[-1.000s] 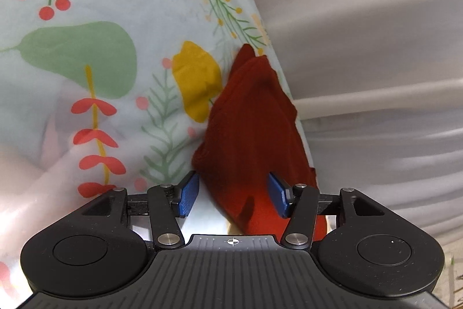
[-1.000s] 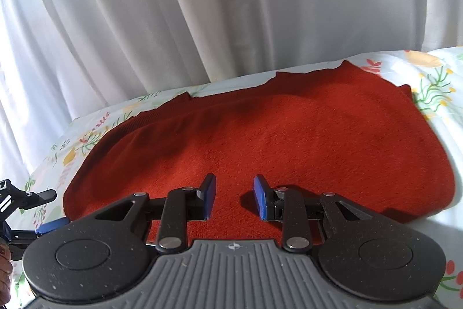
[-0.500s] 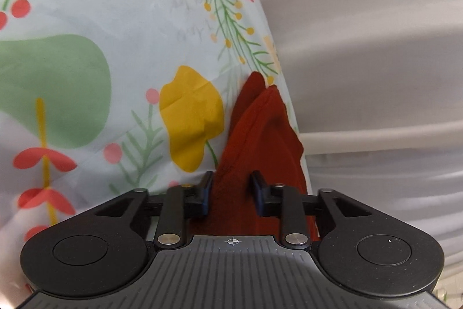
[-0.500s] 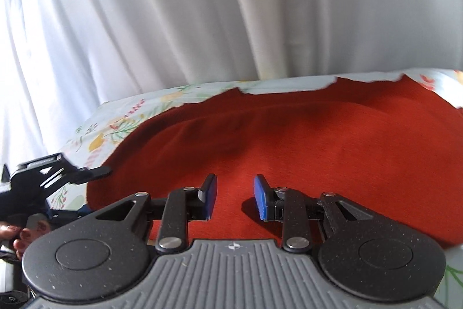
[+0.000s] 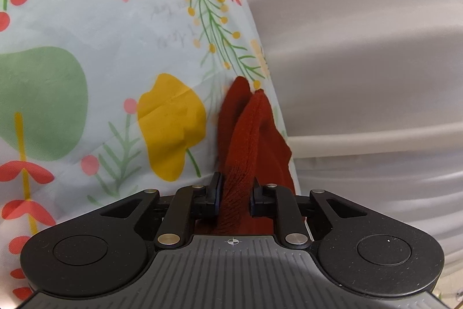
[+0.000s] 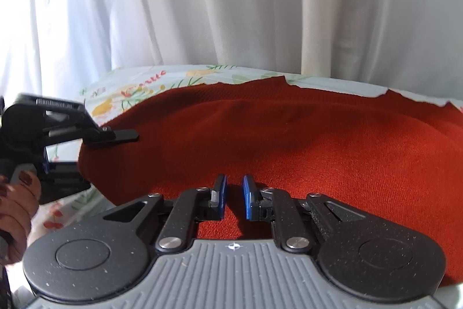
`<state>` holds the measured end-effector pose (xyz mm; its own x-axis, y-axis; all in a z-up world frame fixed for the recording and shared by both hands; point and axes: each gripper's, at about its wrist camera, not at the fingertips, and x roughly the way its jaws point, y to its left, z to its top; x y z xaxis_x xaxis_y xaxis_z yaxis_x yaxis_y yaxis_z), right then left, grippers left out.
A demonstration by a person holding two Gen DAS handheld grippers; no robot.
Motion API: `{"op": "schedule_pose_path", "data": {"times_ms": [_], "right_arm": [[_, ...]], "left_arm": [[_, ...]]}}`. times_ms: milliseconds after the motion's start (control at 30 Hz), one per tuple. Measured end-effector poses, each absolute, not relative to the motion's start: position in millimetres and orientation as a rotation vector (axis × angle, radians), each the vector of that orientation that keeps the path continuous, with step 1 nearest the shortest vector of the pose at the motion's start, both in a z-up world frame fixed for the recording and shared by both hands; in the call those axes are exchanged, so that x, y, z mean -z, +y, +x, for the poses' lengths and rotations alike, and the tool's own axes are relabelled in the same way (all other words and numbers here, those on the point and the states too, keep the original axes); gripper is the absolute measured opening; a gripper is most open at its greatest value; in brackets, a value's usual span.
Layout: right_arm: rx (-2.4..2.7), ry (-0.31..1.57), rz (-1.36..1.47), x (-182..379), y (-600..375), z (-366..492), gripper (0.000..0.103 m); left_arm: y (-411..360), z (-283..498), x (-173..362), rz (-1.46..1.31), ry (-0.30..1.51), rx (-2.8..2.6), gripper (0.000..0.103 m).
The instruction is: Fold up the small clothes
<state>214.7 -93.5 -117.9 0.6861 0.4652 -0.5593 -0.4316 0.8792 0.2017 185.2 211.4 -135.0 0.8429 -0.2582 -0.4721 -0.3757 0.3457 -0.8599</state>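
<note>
White curtains [image 6: 231, 5] hang in folds behind a surface covered by a pale floral sheet [image 5: 101, 62] printed with green leaves, yellow blooms and red berries. On that sheet lies a rust-red knitted garment [image 6: 318, 141], spread wide ahead of the right gripper [image 6: 233, 200] and reaching past it on both sides. The right gripper's jaws stand narrow, a slim gap between their blue pads, with the red cloth directly beneath and ahead of them; whether they pinch any of it cannot be told. The left gripper [image 5: 235, 197] has its jaws closed on a bunched edge of the garment, which rises in a ridge straight ahead from between them, with the sheet to their left and curtain to their right. In the right wrist view, the left gripper sits at the garment's left end, held by a hand [image 6: 16, 207] with dark-painted nails.
</note>
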Motion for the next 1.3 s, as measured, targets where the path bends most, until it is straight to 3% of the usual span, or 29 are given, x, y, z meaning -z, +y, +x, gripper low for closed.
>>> {"op": "schedule_pose_path", "data": {"times_ms": [300,533,767,833,933,967,1167,1300], "right_arm": [[-0.366,0.67,0.221,102.6,-168.3,211.0,0.012],[-0.208,0.639,0.368,91.3,-242.5,195.8,0.013],[-0.125,0.622,0.41,90.9,-278.2,181.4,0.013],[-0.118,0.627,0.41,92.2,-280.1,182.6,0.013],[-0.119,0.63,0.41,92.9,-281.2,185.6,0.013],[-0.121,0.629,0.409,92.2,-281.6,185.2,0.013],[-0.171,0.629,0.409,91.1,-270.4,195.4,0.013],[-0.256,0.637,0.387,88.7,-245.7,205.3,0.013]], "left_arm": [[190.4,196.6,91.5,-1.004,0.623,-0.087,0.017],[95.6,226.6,27.3,-0.625,0.575,0.115,0.016],[-14.5,244.7,62.2,-0.358,0.743,0.265,0.016],[-21.5,237.7,72.7,-0.356,0.747,0.263,0.02],[-19.8,223.6,62.6,-0.325,0.734,0.337,0.042],[-16.3,218.2,56.8,-0.334,0.741,0.369,0.045],[22.5,189.3,27.8,-0.411,0.638,0.272,0.051],[28.0,202.2,46.9,-0.386,0.72,0.156,0.048]]}}
